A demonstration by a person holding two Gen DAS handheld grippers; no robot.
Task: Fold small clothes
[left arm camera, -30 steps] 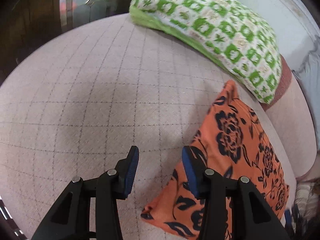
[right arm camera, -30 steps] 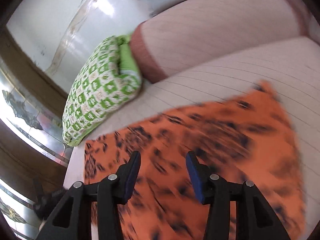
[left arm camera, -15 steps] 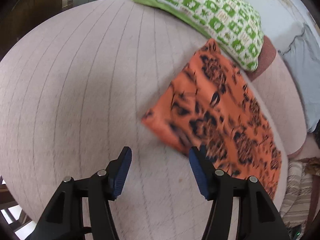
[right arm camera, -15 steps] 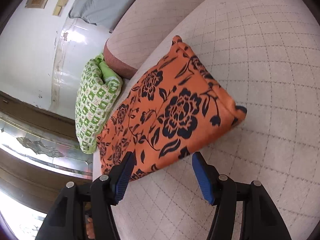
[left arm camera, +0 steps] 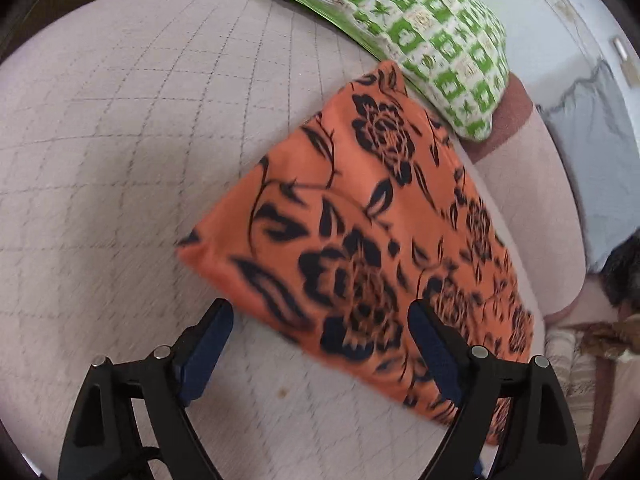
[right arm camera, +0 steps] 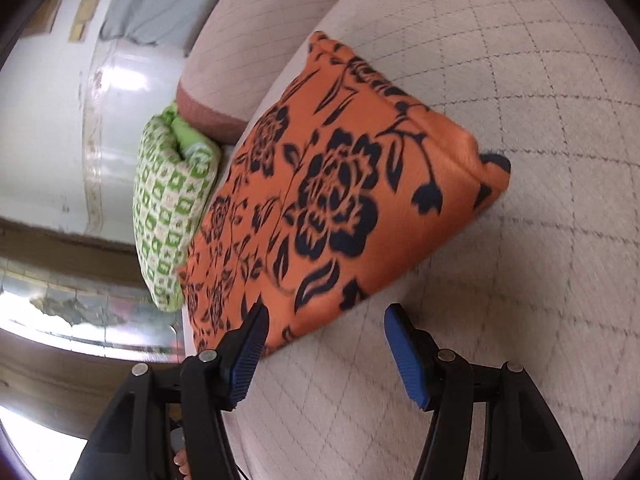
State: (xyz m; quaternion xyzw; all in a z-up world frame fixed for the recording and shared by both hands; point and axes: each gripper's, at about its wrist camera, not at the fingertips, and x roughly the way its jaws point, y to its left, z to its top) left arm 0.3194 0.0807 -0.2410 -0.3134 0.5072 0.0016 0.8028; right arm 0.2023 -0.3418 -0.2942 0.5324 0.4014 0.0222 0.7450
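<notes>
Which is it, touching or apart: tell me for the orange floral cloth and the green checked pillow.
Touching. In the right wrist view the orange floral cloth's far edge lies against the green checked pillow, no cushion showing between them.

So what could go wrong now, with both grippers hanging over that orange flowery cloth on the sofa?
The left gripper has just been opening, the right gripper is open, and neither grips anything. Pinching the folded orange cloth by its top layer alone could pull the fold apart. It also lies right beside the green pillow, so a sideways drag might push into it.
</notes>
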